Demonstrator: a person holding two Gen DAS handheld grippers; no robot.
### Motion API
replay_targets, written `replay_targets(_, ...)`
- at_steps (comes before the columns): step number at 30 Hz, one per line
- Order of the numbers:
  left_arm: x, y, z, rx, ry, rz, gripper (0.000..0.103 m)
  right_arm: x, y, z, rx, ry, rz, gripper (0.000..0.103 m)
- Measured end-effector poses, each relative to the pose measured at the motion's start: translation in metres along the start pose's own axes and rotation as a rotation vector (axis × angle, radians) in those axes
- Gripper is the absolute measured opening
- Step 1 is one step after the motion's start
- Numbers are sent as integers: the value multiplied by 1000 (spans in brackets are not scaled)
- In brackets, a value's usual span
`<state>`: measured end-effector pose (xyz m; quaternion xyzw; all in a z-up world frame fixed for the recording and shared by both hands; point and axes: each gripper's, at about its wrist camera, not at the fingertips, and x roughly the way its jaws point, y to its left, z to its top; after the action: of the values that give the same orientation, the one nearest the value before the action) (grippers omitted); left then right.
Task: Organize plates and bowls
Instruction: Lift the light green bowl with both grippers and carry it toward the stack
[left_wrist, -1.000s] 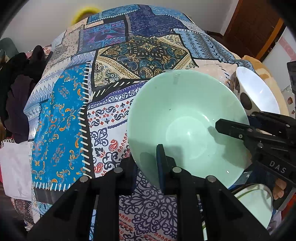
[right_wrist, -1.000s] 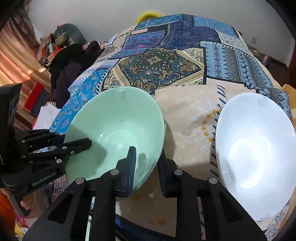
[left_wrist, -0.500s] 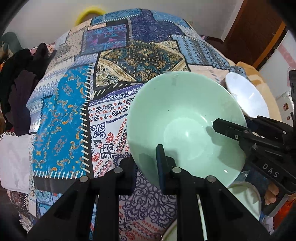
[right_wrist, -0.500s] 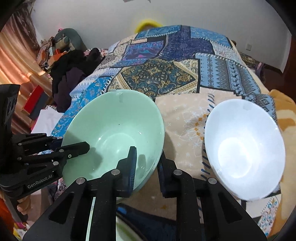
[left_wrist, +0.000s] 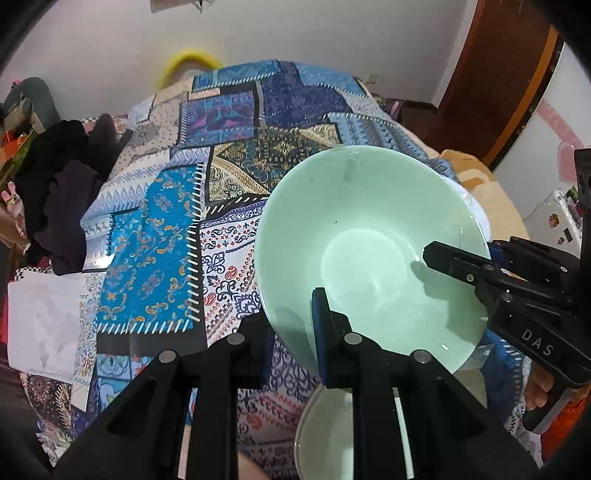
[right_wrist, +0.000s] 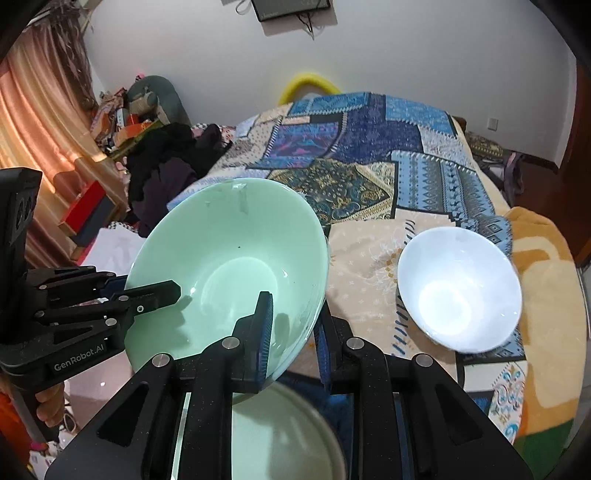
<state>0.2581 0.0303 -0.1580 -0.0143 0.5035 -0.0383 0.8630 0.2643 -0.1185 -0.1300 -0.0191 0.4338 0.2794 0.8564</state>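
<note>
The green bowl (left_wrist: 369, 254) fills the centre right of the left wrist view, tilted and held above the patchwork quilt (left_wrist: 229, 155). The left gripper (left_wrist: 291, 325) is clamped on its near rim, 1 finger inside the bowl and 1 outside at lower centre. The right gripper (left_wrist: 476, 258) reaches in from the right edge and pinches the bowl's right rim, 1 finger lying inside. A pale green plate (left_wrist: 325, 435) shows at the bottom of the frame, below the bowl. Dark clothes (left_wrist: 66, 184) are heaped at the left edge of the quilt.

In the right wrist view the green bowl (right_wrist: 229, 266) sits left of centre, tilted. The right gripper (right_wrist: 295, 332) grips its near rim at lower centre, 1 finger inside and 1 outside. The left gripper (right_wrist: 147, 291) enters from the left edge and pinches the left rim. A white bowl (right_wrist: 458, 288) rests on the quilt (right_wrist: 369, 147) at right, well apart from the green bowl. The pale green plate (right_wrist: 280, 435) lies at the bottom, under the green bowl.
</note>
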Motion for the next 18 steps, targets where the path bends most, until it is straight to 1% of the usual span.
replay_targets(5, -28, -4, -12, 2, -39, 6, 18, -19, 14, -6, -18, -26, 7, 20)
replay_targets(10, -56, -8, -29, 17, -85, 34, 18, -31, 26, -13, -29, -43, 19, 20)
replay_targets(18, -91, -1, -56, -15, -118, 34, 18, -45, 49, -27, -54, -61, 43, 20)
